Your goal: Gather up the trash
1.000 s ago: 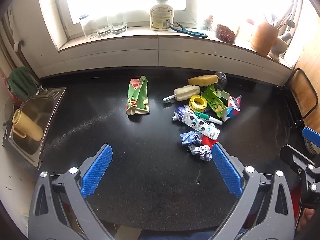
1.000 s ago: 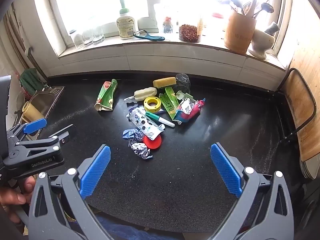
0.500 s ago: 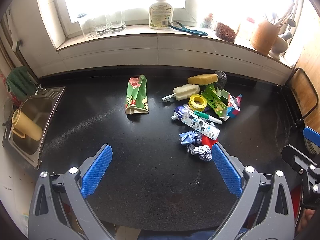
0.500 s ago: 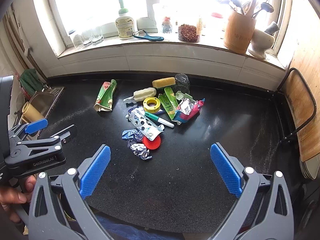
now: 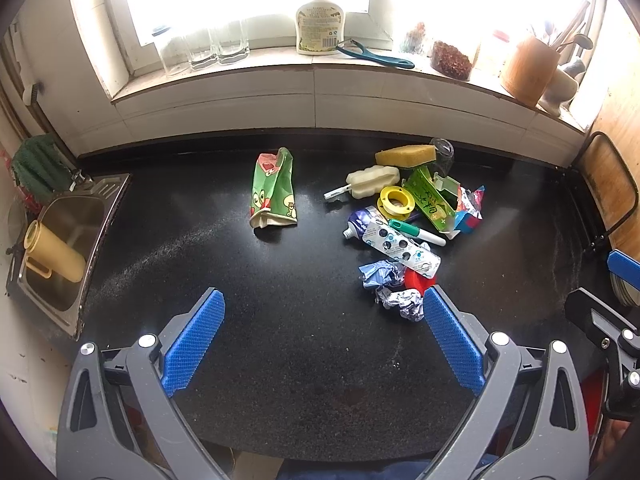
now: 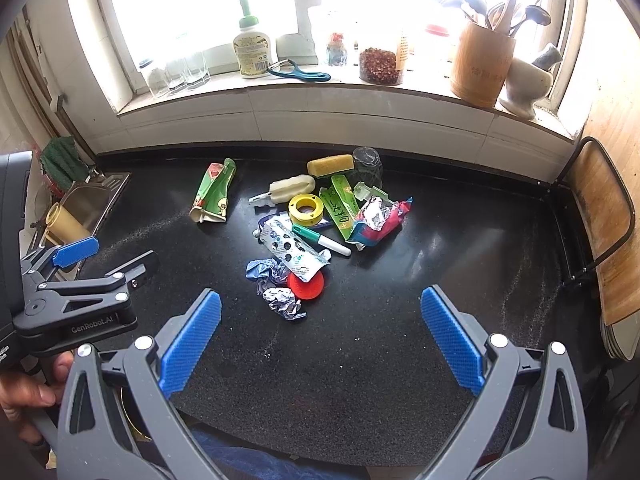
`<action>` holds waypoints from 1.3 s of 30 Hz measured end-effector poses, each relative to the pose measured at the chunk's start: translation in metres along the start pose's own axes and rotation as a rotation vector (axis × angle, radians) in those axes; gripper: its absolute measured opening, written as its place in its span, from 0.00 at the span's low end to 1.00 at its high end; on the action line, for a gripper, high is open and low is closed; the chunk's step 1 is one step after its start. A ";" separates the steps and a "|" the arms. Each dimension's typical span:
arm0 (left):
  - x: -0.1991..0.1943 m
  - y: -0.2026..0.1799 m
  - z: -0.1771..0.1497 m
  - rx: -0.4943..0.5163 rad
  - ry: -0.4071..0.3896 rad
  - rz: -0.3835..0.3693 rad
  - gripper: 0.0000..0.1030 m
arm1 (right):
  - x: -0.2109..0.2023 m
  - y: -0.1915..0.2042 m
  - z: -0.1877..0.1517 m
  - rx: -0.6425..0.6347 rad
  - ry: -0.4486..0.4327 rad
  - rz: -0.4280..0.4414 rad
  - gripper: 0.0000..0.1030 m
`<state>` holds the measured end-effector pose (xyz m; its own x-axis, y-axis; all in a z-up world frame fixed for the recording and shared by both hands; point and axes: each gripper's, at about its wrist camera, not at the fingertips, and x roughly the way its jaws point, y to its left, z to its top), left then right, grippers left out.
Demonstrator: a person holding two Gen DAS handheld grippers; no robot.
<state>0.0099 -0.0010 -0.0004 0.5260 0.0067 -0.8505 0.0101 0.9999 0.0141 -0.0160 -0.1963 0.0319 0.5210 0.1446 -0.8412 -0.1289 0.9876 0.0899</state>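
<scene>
A heap of trash lies on the black counter [image 5: 200, 264]: a crumpled foil ball [image 5: 402, 302] [image 6: 282, 304], a blue wrapper [image 5: 378, 274], a red lid [image 6: 306, 284], a spotted squeezed tube [image 5: 394, 242] [image 6: 290, 248], a green marker [image 6: 320, 240], a yellow tape reel [image 5: 396, 199], a green carton [image 6: 340, 204] and a red-blue wrapper [image 6: 380, 220]. A green snack bag [image 5: 274, 192] [image 6: 212, 192] lies apart to the left. My left gripper [image 5: 324, 340] is open and empty, short of the heap. My right gripper [image 6: 320, 338] hangs open and empty too.
A steel sink [image 5: 68, 240] with a yellow cup sits at the left. Two sponges [image 5: 404, 156] and a glass jar [image 6: 368, 162] lie behind the heap. The windowsill carries a soap bottle [image 5: 320, 24], glasses and a utensil holder [image 6: 482, 64]. A wooden chair [image 6: 604, 220] stands at right.
Both grippers have drifted very slightly; the scene has shifted a little in each view. Jaws stay open and nothing on the counter has moved.
</scene>
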 end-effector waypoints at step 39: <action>0.085 0.022 0.036 0.033 0.042 0.007 0.94 | 0.079 -0.032 0.026 0.072 0.083 0.033 0.95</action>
<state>0.0854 0.0205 -0.0536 0.4900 0.0150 -0.8716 0.0349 0.9987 0.0368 0.0514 -0.2149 -0.0236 0.4457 0.1741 -0.8781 -0.0820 0.9847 0.1536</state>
